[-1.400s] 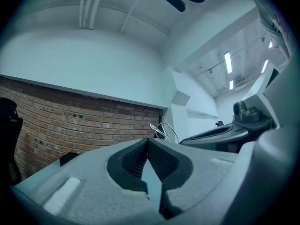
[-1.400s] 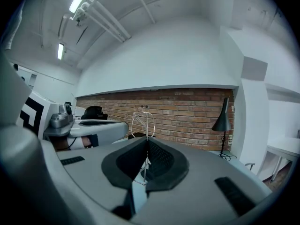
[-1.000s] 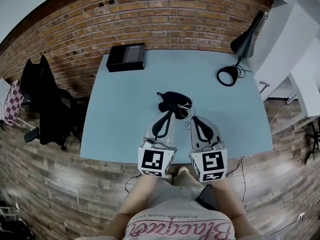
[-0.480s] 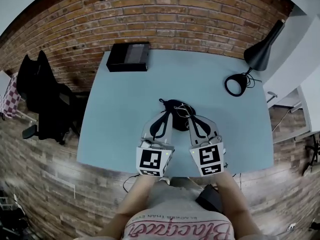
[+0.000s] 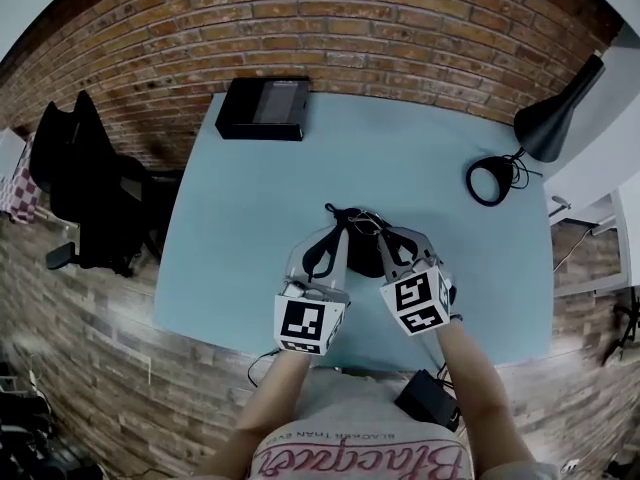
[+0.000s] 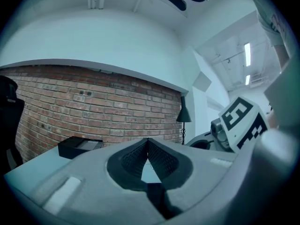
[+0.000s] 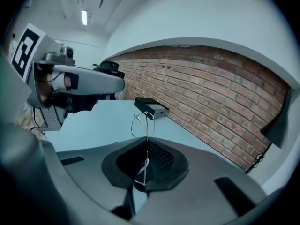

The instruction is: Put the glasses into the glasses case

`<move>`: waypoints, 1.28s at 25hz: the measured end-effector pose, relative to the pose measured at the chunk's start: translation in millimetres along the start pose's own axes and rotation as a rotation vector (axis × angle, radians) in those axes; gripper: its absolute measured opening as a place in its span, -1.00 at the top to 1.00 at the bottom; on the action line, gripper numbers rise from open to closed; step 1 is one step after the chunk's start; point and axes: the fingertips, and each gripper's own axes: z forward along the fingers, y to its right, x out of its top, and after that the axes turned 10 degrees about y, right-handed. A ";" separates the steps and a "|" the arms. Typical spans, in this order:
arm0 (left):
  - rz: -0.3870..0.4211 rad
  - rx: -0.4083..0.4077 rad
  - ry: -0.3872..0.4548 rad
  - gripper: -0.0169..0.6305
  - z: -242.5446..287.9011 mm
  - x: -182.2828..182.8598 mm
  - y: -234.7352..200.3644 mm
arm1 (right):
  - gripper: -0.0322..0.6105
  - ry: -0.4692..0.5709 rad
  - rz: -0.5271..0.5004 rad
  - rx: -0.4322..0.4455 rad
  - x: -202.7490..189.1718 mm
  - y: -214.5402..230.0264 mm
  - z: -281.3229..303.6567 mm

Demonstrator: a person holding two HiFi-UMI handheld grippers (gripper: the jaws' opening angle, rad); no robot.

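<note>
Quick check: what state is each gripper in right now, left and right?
Left gripper: closed, nothing visible between its jaws.
Right gripper: closed on the glasses, whose thin wire frame sticks out past the tips.

Left gripper (image 5: 336, 231) with jaws together, right gripper (image 5: 377, 233) close beside it pinching the glasses (image 7: 142, 124)

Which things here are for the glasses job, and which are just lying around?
For the job:
- glasses, pinched in the right claw
- glasses case, on the table
- left claw, shut with nothing in it

Just lying about:
- black box
- desk lamp
- chair beside the table
</note>
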 end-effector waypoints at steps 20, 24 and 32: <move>-0.014 0.058 -0.098 0.93 14.6 -45.4 -26.4 | 0.86 -0.367 -0.176 0.300 -101.9 -21.2 88.2; -0.016 0.078 -0.109 0.93 14.4 -50.0 -33.0 | 0.86 -0.411 -0.187 0.298 -110.3 -17.1 99.9; -0.029 0.099 -0.117 0.93 10.3 -55.0 -42.2 | 0.86 -0.458 -0.216 0.297 -114.5 -18.6 110.3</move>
